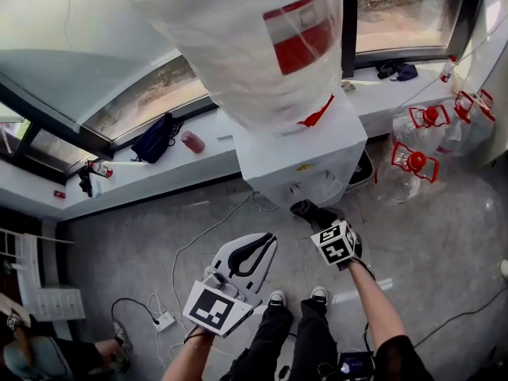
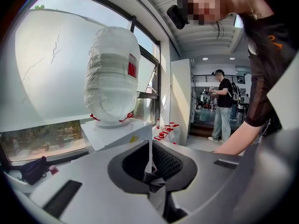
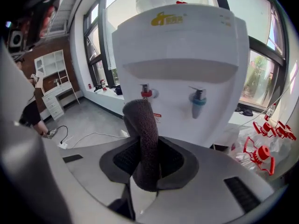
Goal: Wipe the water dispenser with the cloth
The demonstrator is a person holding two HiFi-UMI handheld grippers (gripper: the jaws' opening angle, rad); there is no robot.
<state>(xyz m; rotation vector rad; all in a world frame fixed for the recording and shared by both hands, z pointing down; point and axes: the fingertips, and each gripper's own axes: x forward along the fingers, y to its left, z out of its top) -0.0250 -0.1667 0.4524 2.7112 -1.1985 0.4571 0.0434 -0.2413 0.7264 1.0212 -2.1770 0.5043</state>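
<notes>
Pinching dark cloth [image 3: 142, 134] with right gripper [image 3: 145, 164] fingers before water dispenser [image 3: 187, 45]; taps [image 3: 147, 92] plain only in right gripper view. Left gripper [image 2: 150, 167] fingers pressed together, empty.

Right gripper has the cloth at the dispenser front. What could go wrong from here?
1. The cloth in the right gripper points toward the red tap; a swipe there may press it and release water.
2. The big bottle sits atop the water dispenser; hard pushes might rock it.
3. A cable lies on the floor near the shoes: trip risk.
</notes>
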